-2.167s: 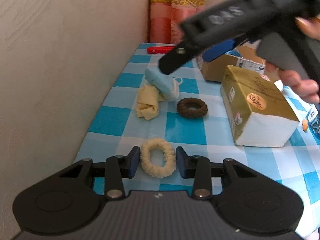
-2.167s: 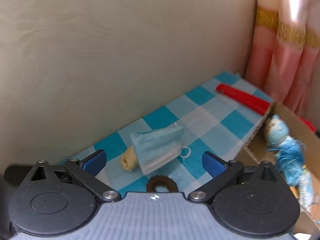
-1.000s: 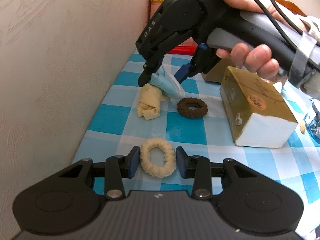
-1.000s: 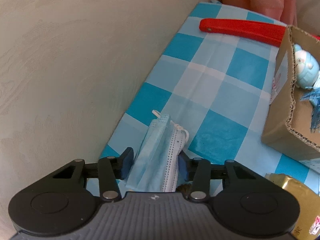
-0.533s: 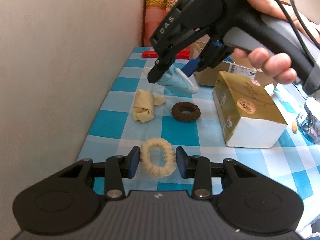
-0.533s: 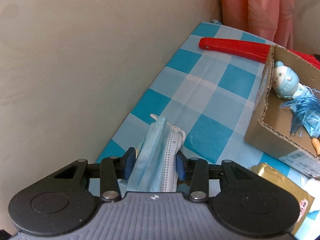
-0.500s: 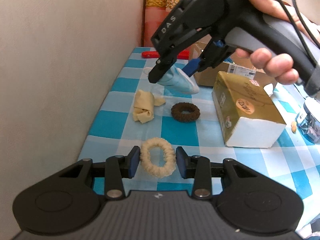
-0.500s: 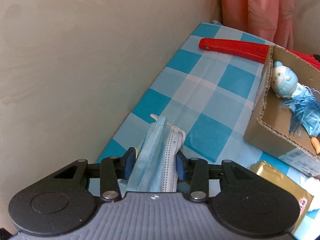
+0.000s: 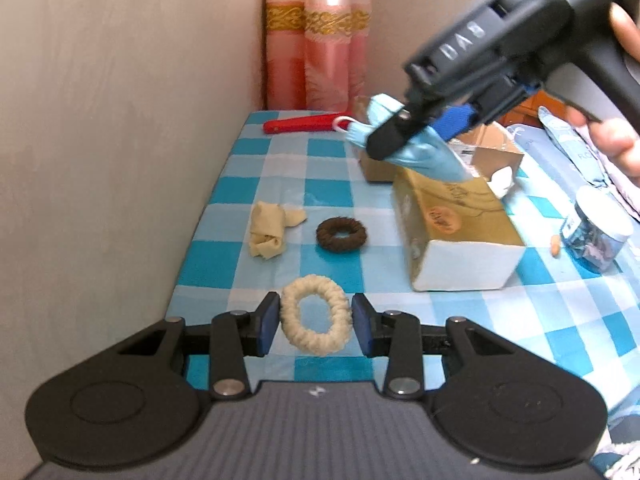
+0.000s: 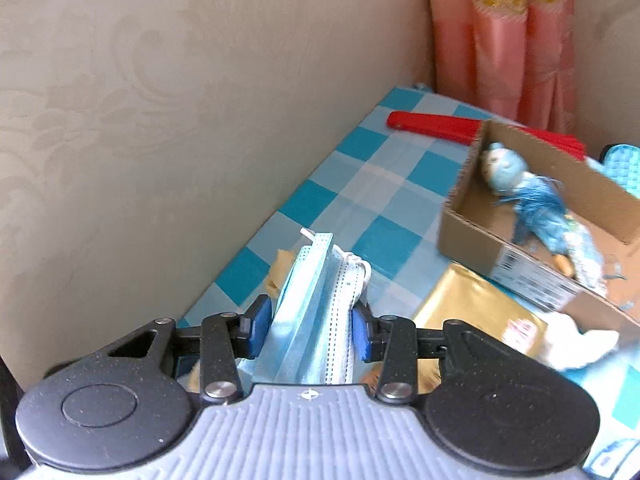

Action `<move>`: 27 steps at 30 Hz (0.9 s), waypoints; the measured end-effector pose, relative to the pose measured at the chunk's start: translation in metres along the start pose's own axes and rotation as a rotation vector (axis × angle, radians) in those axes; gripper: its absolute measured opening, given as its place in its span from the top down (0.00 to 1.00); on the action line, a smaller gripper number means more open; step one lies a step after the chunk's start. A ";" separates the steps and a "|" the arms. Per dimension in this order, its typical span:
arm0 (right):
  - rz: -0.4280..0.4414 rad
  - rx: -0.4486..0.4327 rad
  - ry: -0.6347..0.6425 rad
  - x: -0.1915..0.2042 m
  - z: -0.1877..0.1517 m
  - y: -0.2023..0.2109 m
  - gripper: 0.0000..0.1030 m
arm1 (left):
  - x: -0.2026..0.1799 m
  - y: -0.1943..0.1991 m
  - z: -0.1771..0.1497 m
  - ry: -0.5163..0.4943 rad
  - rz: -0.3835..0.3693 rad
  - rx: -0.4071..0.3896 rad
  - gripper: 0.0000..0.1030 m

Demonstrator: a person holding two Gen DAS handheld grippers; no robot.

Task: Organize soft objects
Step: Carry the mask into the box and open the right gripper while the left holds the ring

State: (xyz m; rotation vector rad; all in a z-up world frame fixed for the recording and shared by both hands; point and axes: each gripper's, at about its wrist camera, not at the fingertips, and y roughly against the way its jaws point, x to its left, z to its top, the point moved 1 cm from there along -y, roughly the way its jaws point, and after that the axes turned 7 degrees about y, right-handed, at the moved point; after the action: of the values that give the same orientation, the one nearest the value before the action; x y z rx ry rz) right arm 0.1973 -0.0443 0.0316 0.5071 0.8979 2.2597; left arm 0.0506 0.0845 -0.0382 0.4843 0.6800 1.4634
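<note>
My left gripper (image 9: 314,324) is shut on a cream scrunchie (image 9: 316,320) and holds it low over the checked tablecloth (image 9: 256,188). My right gripper (image 10: 310,330) is shut on a folded blue face mask (image 10: 316,312) and holds it in the air; it also shows in the left wrist view (image 9: 420,136), above the gold box (image 9: 452,224). A brown scrunchie (image 9: 341,235) and a crumpled yellow cloth (image 9: 269,233) lie on the table. An open cardboard box (image 10: 532,216) holds a blue soft doll (image 10: 524,192).
A wall runs along the table's left edge. A red flat object (image 9: 304,124) lies at the far end before pink curtains (image 9: 316,48). A small jar (image 9: 596,232) stands at the right. A hand (image 9: 612,136) holds the right gripper.
My right gripper has lifted the mask higher and carried it right, over the gold box toward the cardboard box. The left gripper stays shut on the cream scrunchie.
</note>
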 end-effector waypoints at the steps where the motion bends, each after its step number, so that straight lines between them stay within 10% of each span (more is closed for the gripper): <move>1: -0.008 -0.007 0.001 -0.002 -0.004 0.007 0.55 | -0.002 0.002 0.001 -0.007 -0.004 -0.004 0.63; 16: -0.208 -0.091 -0.098 -0.074 -0.061 0.082 0.54 | -0.050 0.011 0.017 -0.105 -0.109 -0.015 0.63; 27: -0.333 -0.122 -0.169 -0.149 -0.037 0.080 0.54 | -0.067 0.007 0.034 -0.122 -0.128 -0.022 0.63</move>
State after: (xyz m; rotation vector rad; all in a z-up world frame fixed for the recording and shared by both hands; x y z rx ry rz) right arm 0.2497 -0.2087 0.0467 0.4487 0.6968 1.9247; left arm 0.0702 0.0224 -0.0011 0.5001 0.5870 1.3089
